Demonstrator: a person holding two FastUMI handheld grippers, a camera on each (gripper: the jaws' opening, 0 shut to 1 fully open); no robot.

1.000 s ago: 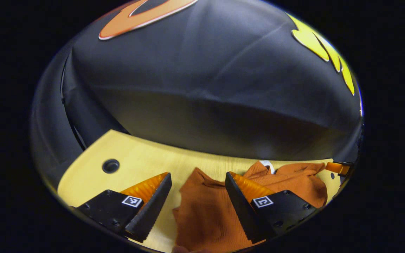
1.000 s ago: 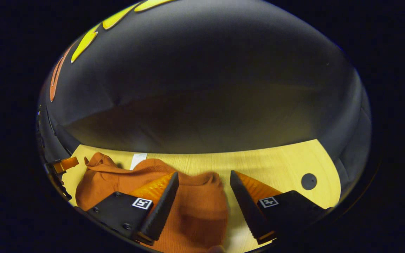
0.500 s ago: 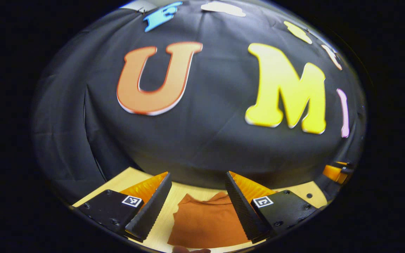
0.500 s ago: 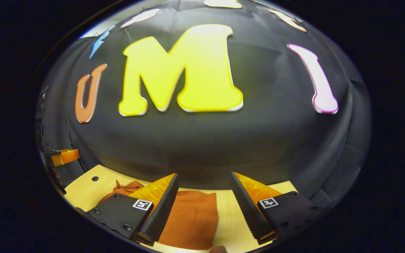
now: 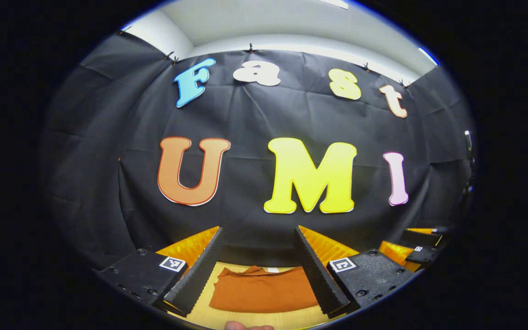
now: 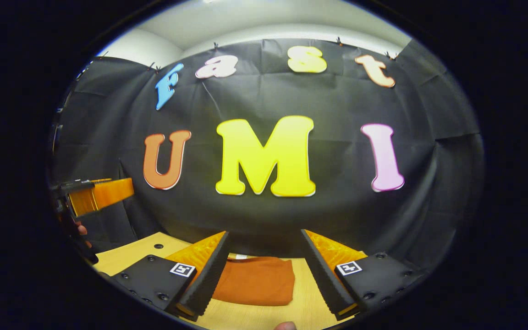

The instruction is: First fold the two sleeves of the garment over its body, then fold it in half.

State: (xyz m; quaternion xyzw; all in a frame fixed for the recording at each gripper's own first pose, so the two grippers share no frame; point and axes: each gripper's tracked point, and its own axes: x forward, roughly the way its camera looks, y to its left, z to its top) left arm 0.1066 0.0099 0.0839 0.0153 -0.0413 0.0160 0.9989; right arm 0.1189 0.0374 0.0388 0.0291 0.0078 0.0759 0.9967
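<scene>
While the left gripper (image 5: 258, 266) hangs above the table (image 5: 255, 318) with its fingers spread wide and nothing between them, the garment (image 5: 264, 289) lies well below it as a flat, folded rectangle on the pale wood. In the left gripper view, going from left to right, the left finger (image 5: 195, 275) comes first, then the garment framed in the gap between the two fingers, then the right finger (image 5: 321, 275). A small white tag (image 5: 272, 270) shows at the garment's far edge, next to the wall (image 5: 255, 119). Farther right, at the edge of this view, part of the right gripper (image 5: 417, 250) appears, off to the side of the garment and apart from it. At the bottom edge a bit of a fingertip (image 5: 248, 326) peeps in.

In the right gripper view, the left gripper (image 6: 94, 195) shows at the far left, raised above the table (image 6: 122, 256), with a bit of the hand (image 6: 83, 231) that holds it beneath. A round hole (image 6: 157, 245) sits in the tabletop near that corner. Next comes the right gripper (image 6: 264, 268), also held above the table, its fingers wide apart and gripping nothing. The garment (image 6: 257, 282) lies between them in the view, nearer the left finger (image 6: 209, 275), which covers its left part; its right edge stops short of the right finger (image 6: 326, 275), with bare wood between. Neither gripper touches the cloth. The garment's top surface looks smooth, with no sleeve sticking out.
</scene>
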